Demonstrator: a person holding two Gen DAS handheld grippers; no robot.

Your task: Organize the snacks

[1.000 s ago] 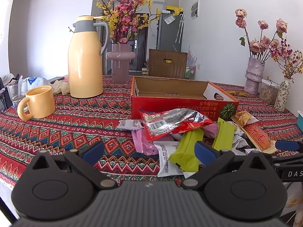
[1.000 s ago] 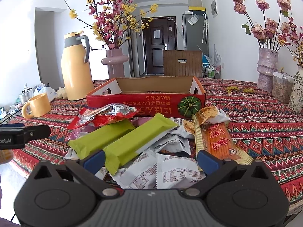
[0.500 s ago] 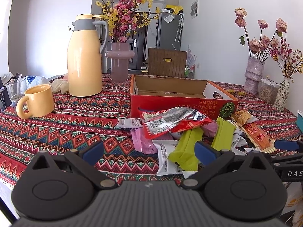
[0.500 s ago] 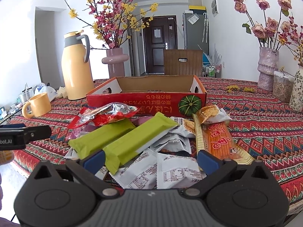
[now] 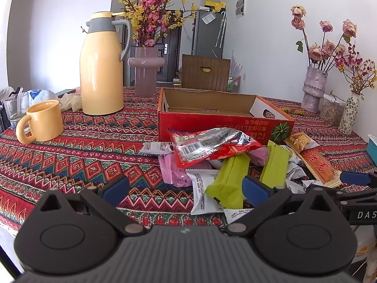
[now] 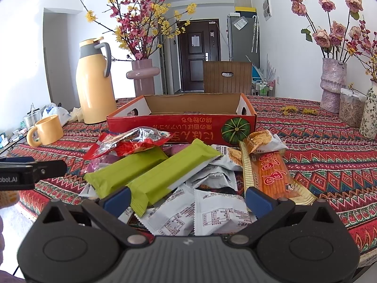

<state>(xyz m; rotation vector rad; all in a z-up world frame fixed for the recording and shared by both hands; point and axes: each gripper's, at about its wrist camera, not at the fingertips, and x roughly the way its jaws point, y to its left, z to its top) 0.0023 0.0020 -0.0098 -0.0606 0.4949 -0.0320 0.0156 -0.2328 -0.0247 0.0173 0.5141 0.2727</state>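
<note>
Little has shifted: both the left tool [image 5: 185, 187] and right tool [image 6: 187, 198] stay spread and empty before the snack pile [image 6: 179, 179], heaped on the tabletop [image 5: 70, 160] beside the unfilled red box [image 6: 181, 122].

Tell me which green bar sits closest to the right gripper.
The right-hand green bar: its near end lies between the open right gripper fingers. The other green bar lies farther left.

**Colours on the snack table**

Red cardboard box [image 6: 181, 127] with a green pumpkin print; two lime-green bars [image 6: 150, 172]; a red-and-silver packet [image 5: 212, 146]; an orange packet [image 6: 271, 172]; white sachets [image 6: 212, 210]. Zigzag red tablecloth [image 5: 77, 155], yellow mug [image 5: 42, 121], cream-yellow thermos [image 5: 101, 70].
</note>
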